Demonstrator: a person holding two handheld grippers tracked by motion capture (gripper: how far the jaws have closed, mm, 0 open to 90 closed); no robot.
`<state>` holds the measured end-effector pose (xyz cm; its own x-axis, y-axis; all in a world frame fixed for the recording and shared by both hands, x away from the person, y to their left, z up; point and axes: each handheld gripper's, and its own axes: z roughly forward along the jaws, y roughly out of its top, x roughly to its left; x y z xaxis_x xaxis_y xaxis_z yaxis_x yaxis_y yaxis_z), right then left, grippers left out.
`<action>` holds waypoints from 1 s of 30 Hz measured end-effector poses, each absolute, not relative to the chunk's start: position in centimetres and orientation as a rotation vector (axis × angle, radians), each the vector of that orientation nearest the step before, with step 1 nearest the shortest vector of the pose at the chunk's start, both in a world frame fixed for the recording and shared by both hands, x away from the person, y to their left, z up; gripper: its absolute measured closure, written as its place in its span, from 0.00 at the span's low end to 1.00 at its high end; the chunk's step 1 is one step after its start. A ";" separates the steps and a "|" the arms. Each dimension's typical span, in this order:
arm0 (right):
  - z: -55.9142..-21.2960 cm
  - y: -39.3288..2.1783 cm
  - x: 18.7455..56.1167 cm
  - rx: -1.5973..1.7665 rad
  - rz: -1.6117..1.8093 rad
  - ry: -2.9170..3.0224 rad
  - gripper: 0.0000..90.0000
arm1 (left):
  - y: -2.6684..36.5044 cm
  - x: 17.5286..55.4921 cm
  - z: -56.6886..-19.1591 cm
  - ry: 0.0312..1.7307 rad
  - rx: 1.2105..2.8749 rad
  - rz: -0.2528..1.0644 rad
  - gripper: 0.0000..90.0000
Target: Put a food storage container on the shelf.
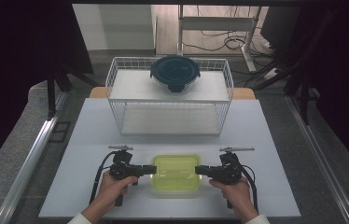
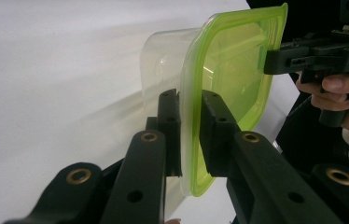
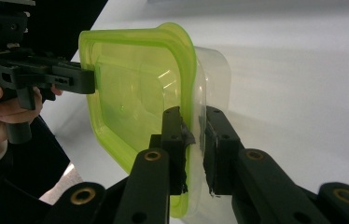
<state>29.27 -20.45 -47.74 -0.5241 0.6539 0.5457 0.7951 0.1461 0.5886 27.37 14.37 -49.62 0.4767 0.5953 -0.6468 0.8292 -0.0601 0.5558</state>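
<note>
A clear plastic box with a lime-green lid [image 1: 175, 175] sits on the white table [image 1: 93, 135] near the front edge. My left gripper [image 1: 154, 169] points right and is shut on the left rim of the lid. My right gripper [image 1: 197, 170] points left and is shut on the right rim. In the left gripper view the green rim [image 2: 231, 70] runs between the pads of my left gripper [image 2: 190, 100], with the right gripper [image 2: 270, 63] at the far edge. In the right gripper view my right gripper [image 3: 192, 116] pinches the lid [image 3: 135, 84], and the left gripper [image 3: 91, 79] holds the opposite side.
A white wire rack [image 1: 112, 79] with two shelves stands at the back of the table. On its top shelf sits a round glass container with a dark blue lid [image 1: 175, 72]. Bare tabletop lies between the rack and the green box. Cables and a desk frame lie beyond.
</note>
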 end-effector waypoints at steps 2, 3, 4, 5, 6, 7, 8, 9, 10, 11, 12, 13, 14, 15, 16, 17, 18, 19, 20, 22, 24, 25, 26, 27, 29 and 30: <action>-47.5 -20.4 29.2 -1.434 -1.337 -2.255 0.87 | 14.4 27.3 -49.4 1.210 1.757 -0.295 0.90; -47.3 -20.4 29.2 -1.427 -1.342 -2.263 0.87 | 14.3 27.3 -49.3 1.205 1.760 -0.283 0.89; -47.2 -20.4 29.2 -1.424 -1.347 -2.266 0.87 | 14.3 27.3 -49.1 1.201 1.768 -0.275 0.89; -47.1 -20.4 29.2 -1.422 -1.352 -2.267 0.87 | 14.3 27.3 -49.0 1.197 1.764 -0.267 0.89; -47.0 -20.4 29.2 -1.420 -1.356 -2.267 0.87 | 14.4 27.2 -48.9 1.194 1.762 -0.267 0.89; -46.9 -20.4 29.2 -1.418 -1.360 -2.265 0.87 | 14.4 27.2 -48.7 1.191 1.754 -0.267 0.90; -46.7 -20.4 29.2 -1.416 -1.365 -2.267 0.87 | 14.5 27.2 -48.6 1.190 1.753 -0.270 0.90; -46.6 -20.4 29.2 -1.411 -1.371 -2.269 0.87 | 14.5 27.2 -48.4 1.185 1.751 -0.265 0.89; -46.4 -20.4 29.2 -1.407 -1.376 -2.272 0.87 | 14.5 27.2 -48.3 1.183 1.746 -0.261 0.89; -46.3 -20.4 29.2 -1.403 -1.379 -2.281 0.87 | 14.6 27.2 -48.1 1.181 1.752 -0.256 0.90; -46.2 -20.3 29.2 -1.400 -1.380 -2.288 0.87 | 14.6 27.2 -48.0 1.179 1.753 -0.248 0.90; -46.1 -20.2 29.3 -1.396 -1.383 -2.292 0.87 | 14.7 27.2 -47.9 1.182 1.747 -0.251 0.90; -46.0 -20.2 29.3 -1.394 -1.386 -2.296 0.87 | 14.7 27.2 -47.9 1.179 1.744 -0.252 0.90; -45.9 -20.2 29.3 -1.390 -1.388 -2.298 0.87 | 14.7 27.1 -47.8 1.178 1.741 -0.249 0.90; -45.8 -20.2 29.3 -1.388 -1.391 -2.296 0.87 | 14.7 27.1 -47.7 1.178 1.739 -0.248 0.90; -45.7 -20.2 29.3 -1.384 -1.395 -2.298 0.87 | 14.7 27.1 -47.6 1.175 1.739 -0.245 0.90; -45.6 -20.2 29.3 -1.381 -1.397 -2.300 0.87 | 14.8 27.1 -47.5 1.170 1.745 -0.240 0.90; -45.5 -20.2 29.3 -1.379 -1.400 -2.300 0.87 | 14.7 27.1 -47.4 1.169 1.741 -0.237 0.90; -45.4 -20.2 29.3 -1.376 -1.405 -2.304 0.87 | 14.7 27.1 -47.3 1.165 1.740 -0.234 0.90; -45.1 -20.3 29.3 -1.373 -1.413 -2.305 0.87 | 14.7 27.2 -47.0 1.155 1.742 -0.230 0.90; -44.7 -20.3 29.3 -1.368 -1.424 -2.308 0.87 | 14.6 27.2 -46.5 1.144 1.750 -0.212 0.90; -44.5 -20.4 29.3 -1.365 -1.429 -2.310 0.87 | 14.6 27.2 -46.3 1.139 1.754 -0.201 0.89; -44.3 -20.3 29.4 -1.363 -1.436 -2.316 0.87 | 14.6 27.3 -45.9 1.133 1.756 -0.189 0.89; -43.9 -20.3 29.4 -1.358 -1.445 -2.323 0.87 | 14.6 27.3 -45.7 1.130 1.753 -0.184 0.89; -43.4 -20.4 29.5 -1.353 -1.462 -2.327 0.87 | 14.6 27.5 -45.1 1.122 1.738 -0.178 0.90; -43.1 -20.4 29.6 -1.350 -1.472 -2.330 0.87 | 14.6 27.7 -44.8 1.115 1.735 -0.174 0.89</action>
<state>29.65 -20.38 -43.12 -0.6106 0.6323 0.4768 0.7022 0.1539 0.6951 27.66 14.64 -44.83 0.5603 0.5938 -0.5775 0.7418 -0.0495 0.6688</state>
